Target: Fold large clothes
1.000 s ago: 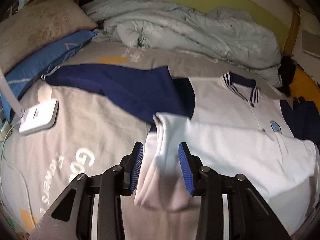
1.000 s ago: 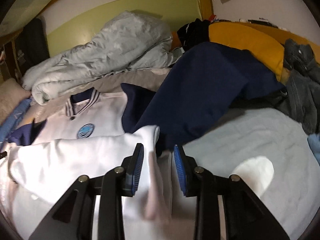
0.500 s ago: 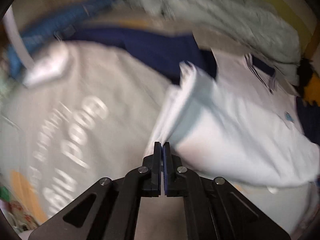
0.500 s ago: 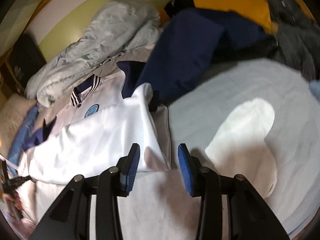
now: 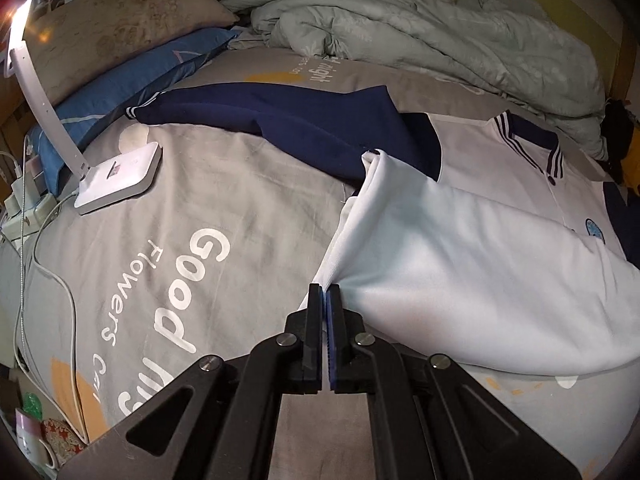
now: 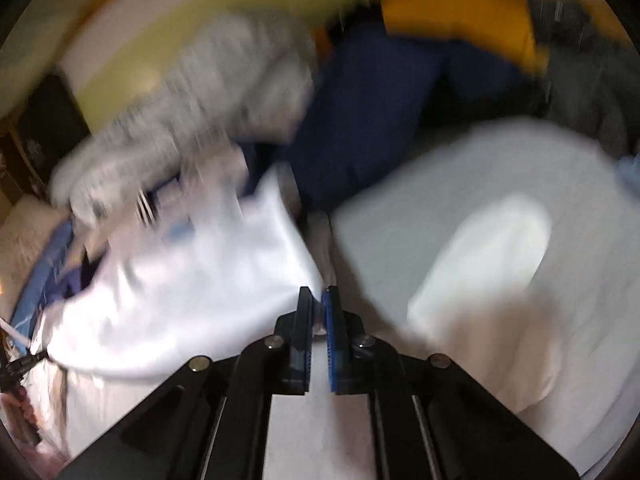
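A white jacket (image 5: 480, 248) with navy sleeves (image 5: 304, 124) and a striped collar lies on the grey bed sheet (image 5: 224, 200), its lower part folded up over the chest. My left gripper (image 5: 325, 289) is shut on the jacket's folded left edge. In the blurred right wrist view my right gripper (image 6: 319, 294) is nearly closed on the right edge of the jacket (image 6: 192, 280). The other navy sleeve (image 6: 368, 120) lies behind it.
A white lamp base (image 5: 120, 178) with a curved arm and cables sits on the sheet at left. Pillows (image 5: 120, 32) and a rumpled grey quilt (image 5: 420, 32) lie at the back. A yellow cushion (image 6: 460, 20) and dark clothes lie at the right.
Both grippers closed on the jacket's folded edge: the left one first, the right one in the last half second. The right view is now blurred by motion.
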The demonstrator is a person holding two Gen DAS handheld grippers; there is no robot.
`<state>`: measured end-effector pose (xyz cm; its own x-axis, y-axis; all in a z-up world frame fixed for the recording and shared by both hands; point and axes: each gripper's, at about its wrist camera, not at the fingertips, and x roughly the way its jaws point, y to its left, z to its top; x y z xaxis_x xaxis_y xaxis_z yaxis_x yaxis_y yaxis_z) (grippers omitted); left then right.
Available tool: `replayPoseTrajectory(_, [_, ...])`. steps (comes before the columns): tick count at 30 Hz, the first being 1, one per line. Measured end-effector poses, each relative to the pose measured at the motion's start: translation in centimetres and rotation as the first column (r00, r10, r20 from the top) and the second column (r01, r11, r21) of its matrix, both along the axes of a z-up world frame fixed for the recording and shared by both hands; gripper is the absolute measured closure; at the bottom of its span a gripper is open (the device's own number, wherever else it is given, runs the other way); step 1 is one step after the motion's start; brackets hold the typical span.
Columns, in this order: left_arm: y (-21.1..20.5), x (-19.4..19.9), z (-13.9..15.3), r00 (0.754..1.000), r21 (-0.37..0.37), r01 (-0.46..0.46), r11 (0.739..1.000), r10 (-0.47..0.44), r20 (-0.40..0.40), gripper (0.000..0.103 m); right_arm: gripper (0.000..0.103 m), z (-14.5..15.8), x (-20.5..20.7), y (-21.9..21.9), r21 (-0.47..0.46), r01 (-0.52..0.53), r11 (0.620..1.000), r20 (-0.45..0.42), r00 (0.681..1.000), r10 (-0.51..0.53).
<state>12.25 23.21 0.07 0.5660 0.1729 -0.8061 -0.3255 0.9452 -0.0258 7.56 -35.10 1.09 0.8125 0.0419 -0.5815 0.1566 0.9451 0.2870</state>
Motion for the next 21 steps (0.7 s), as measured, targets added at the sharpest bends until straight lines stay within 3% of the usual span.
replayPoseTrajectory(2, [0.0, 0.0, 0.0, 1.0, 0.021, 0.004, 1.0, -0.004, -0.01, 0.101, 0.099, 1.2, -0.3, 0.3, -0.054, 0.022, 0.998, 0.016, 1.0, -0.021])
replayPoseTrajectory(5, [-0.5, 0.3, -0.5, 0.999, 0.049, 0.019, 0.999, -0.017, -0.028, 0.101, 0.099, -1.3, 1.7, 0.5, -0.124, 0.028, 0.992, -0.151, 0.987, -0.046])
replayPoseTrajectory(7, [-1.1, 0.2, -0.2, 0.999, 0.079, 0.044, 0.996, -0.044, -0.008, 0.101, 0.099, -3.7, 2.5, 0.2, -0.075, 0.027, 0.997, -0.232, 0.972, -0.044])
replayPoseTrajectory(12, [-2.2, -1.0, 2.3, 0.99, 0.081, 0.078, 0.994, -0.087, 0.11, 0.097, 0.098, -1.6, 1.1, 0.7, -0.135, 0.039, 0.99, -0.136, 0.989, -0.058])
replayPoseTrajectory(15, [-3.0, -1.9, 3.8, 0.977, 0.149, 0.084, 0.985, -0.111, 0.181, 0.097, 0.094, -0.1, -0.1, 1.2, -0.201, 0.082, 0.976, -0.057, 0.994, -0.096])
replayPoseTrajectory(17, [-3.5, -2.5, 4.7, 0.965, 0.172, 0.099, 0.98, -0.137, 0.225, 0.086, 0.074, 0.6, -0.1, 1.6, -0.208, 0.072, 0.976, -0.032, 0.996, -0.08])
replayPoseTrajectory(19, [-4.0, -2.7, 5.2, 0.952, 0.178, 0.115, 0.977, -0.16, 0.26, 0.076, 0.064, 1.1, -0.4, 2.4, -0.212, 0.051, 0.976, -0.003, 0.999, -0.053])
replayPoseTrajectory(21, [-4.5, -3.1, 5.7, 0.938, 0.186, 0.129, 0.974, -0.181, 0.295, 0.074, 0.06, 1.6, -0.9, 3.1, -0.222, 0.036, 0.974, 0.03, 0.999, -0.03])
